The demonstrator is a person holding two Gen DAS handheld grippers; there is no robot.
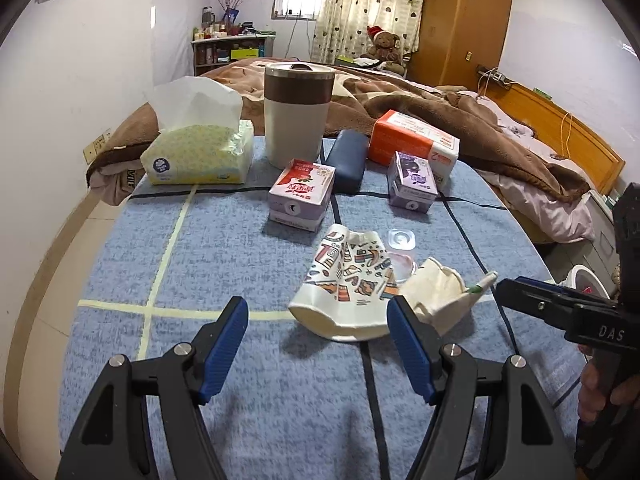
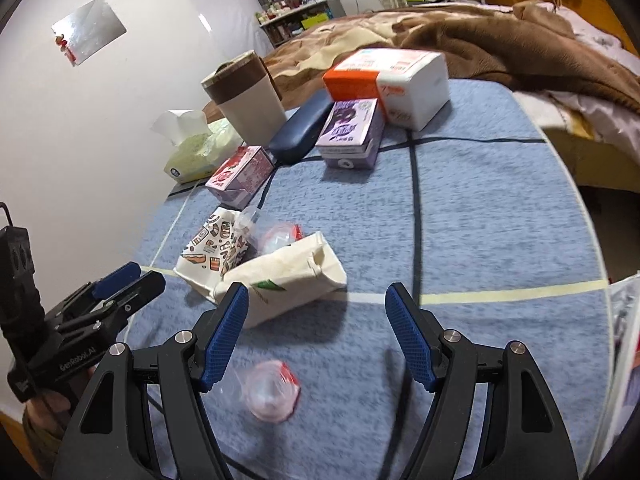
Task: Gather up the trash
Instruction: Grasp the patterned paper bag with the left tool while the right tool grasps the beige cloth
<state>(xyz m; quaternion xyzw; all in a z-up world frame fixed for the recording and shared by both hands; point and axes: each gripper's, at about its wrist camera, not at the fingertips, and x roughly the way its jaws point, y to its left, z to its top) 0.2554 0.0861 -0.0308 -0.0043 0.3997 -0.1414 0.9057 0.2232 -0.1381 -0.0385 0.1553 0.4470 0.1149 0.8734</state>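
Both grippers apart, nothing btwn jaws — left gripper [image 1: 318, 344] over blue-clothed table [image 1: 200, 264], right gripper [image 2: 316, 336] just short of crushed white carton [image 2: 288, 280]. Printed paper cup [image 1: 344, 284] flattened beside carton, clear plastic lid [image 2: 272, 394] nearer. Behind — 2 milk boxes [image 1: 300, 196], mug [image 1: 296, 112], tissue pack [image 1: 200, 152], glasses case [image 1: 346, 160].
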